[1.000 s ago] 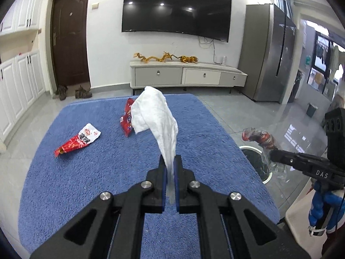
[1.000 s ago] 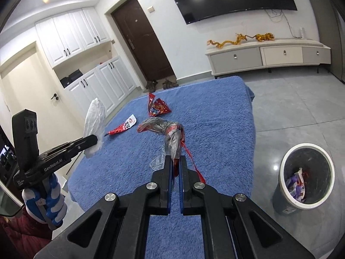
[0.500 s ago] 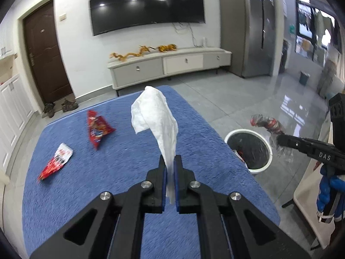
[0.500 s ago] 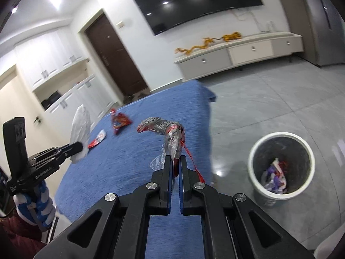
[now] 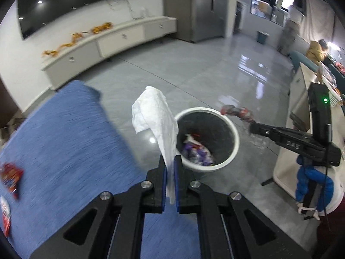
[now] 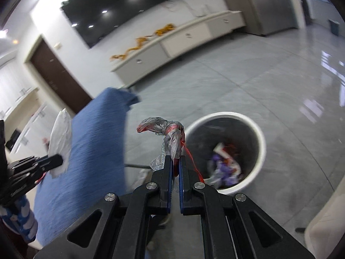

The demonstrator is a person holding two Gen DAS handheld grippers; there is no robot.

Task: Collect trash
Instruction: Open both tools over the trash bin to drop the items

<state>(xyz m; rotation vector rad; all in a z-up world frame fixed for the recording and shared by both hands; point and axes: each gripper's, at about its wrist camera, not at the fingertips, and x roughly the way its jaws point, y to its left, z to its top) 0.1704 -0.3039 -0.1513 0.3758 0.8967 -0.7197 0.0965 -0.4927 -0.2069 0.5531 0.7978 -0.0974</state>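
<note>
On the grey tiled floor (image 5: 215, 69), just right of the blue rug (image 5: 64, 142), stands a white-rimmed waste bin (image 5: 234, 133) with a dark inside; purple, white and red wrappers (image 5: 197, 151) lie at its bottom.

From the left wrist view, the left gripper (image 5: 169, 161) is clenched on a white tissue (image 5: 154, 112), which rises crumpled above the fingers and hangs in front of the bin's left rim. This view alone shows red snack wrappers (image 5: 10, 174) lying on the rug at the far left edge, blurred, and the side of the right gripper (image 5: 251, 127) reaching in from the right, its tip over the bin's right rim. Lettering on its body reads roughly "DAS". A green light (image 5: 325, 100) glows on the unit above it.

From the right wrist view, the right gripper (image 6: 175, 161) is clamped on a twisted clear plastic wrapper (image 6: 170, 138) with red print and a red strip trailing down, held just left of the bin (image 6: 262, 149). Only this view shows the dark door (image 6: 56, 73) at the left. The left gripper (image 6: 59, 159) appears at the left edge with the tissue (image 6: 60, 138), over the rug (image 6: 97, 142). Writing on its body is too blurred to read.

Both views take in the wall television (image 6: 129, 6) and the long white cabinet (image 5: 112, 43) at the far side.
</note>
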